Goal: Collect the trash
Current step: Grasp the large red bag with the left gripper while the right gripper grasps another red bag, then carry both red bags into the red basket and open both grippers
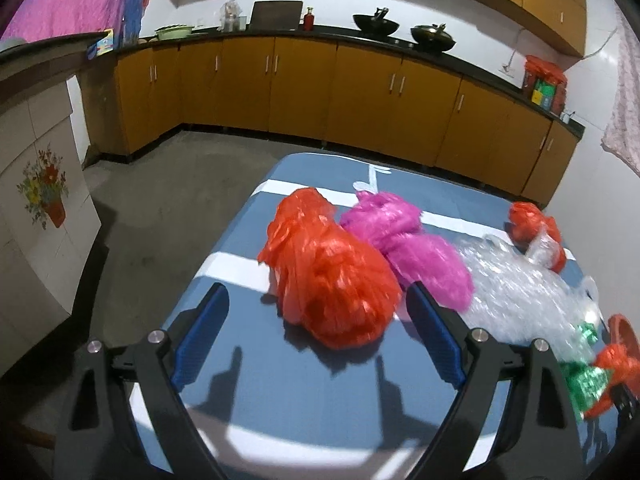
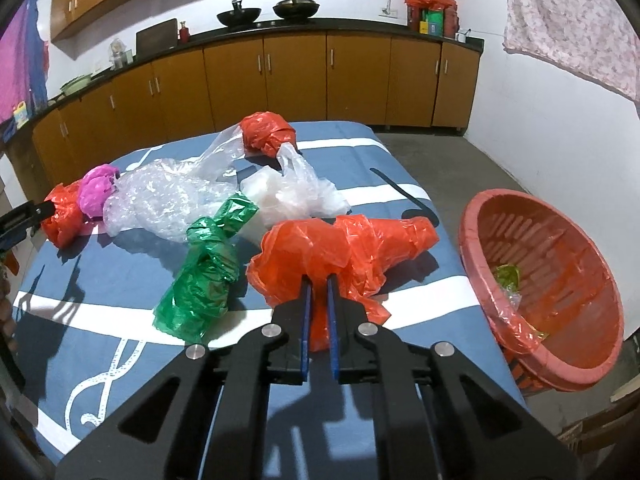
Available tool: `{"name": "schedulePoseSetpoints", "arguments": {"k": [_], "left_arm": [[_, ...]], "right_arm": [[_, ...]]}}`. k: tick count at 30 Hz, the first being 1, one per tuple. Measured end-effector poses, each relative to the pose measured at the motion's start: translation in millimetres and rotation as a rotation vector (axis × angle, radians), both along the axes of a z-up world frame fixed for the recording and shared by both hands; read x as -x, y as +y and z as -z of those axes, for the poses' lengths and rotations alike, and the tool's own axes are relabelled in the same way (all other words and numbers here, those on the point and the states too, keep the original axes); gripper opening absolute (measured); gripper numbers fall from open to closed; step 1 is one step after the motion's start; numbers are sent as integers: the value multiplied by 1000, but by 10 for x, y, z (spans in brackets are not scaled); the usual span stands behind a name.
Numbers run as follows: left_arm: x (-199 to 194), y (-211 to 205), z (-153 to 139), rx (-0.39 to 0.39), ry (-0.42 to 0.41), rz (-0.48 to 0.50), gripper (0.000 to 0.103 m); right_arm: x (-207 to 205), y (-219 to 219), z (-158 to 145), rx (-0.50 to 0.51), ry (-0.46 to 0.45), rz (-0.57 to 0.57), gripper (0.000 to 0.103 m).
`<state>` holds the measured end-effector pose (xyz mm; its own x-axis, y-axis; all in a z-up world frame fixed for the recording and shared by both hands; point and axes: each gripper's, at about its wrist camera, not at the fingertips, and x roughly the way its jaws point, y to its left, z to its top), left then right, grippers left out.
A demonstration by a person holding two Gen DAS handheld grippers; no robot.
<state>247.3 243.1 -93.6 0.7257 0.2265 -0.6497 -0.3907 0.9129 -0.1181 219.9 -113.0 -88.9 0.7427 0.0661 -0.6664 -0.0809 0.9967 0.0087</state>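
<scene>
Crumpled plastic bags lie on a blue table with white stripes [image 2: 360,168]. My right gripper [image 2: 319,280] is shut on a large orange bag [image 2: 344,248] at the table's near right. A green bag [image 2: 204,272] lies just left of it. My left gripper [image 1: 316,300] is open, its jaws on either side of another orange bag [image 1: 332,280] at the table's left end. That bag also shows in the right wrist view [image 2: 60,216]. A pink bag [image 1: 404,240] lies against it on the right. Clear bags [image 2: 168,196] fill the middle.
A red plastic basket [image 2: 548,280] stands off the table's right edge, lined with an orange bag, with some scraps inside. A small orange bag [image 2: 268,132] and a white bag [image 2: 292,196] lie farther back. Brown kitchen cabinets [image 2: 296,76] run along the far wall.
</scene>
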Motion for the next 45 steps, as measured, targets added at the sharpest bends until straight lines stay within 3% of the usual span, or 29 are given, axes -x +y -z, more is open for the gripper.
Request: {"name": "schedulePoseSetpoints", "arguments": {"k": [10, 12, 17, 33, 45], "left_arm": [[-373, 129, 166, 20, 74, 4, 87], [-401, 136, 199, 39, 84, 23, 73], [-384, 108, 217, 37, 82, 41, 58], [93, -28, -33, -21, 28, 84, 33], [519, -395, -471, -26, -83, 182, 30]], "right_arm": [[-20, -25, 13, 5, 6, -3, 8], [-21, -23, 16, 6, 7, -6, 8], [-7, -28, 13, 3, 7, -12, 8], [129, -48, -140, -3, -25, -11, 7], [260, -196, -335, -10, -71, 8, 7]]}}
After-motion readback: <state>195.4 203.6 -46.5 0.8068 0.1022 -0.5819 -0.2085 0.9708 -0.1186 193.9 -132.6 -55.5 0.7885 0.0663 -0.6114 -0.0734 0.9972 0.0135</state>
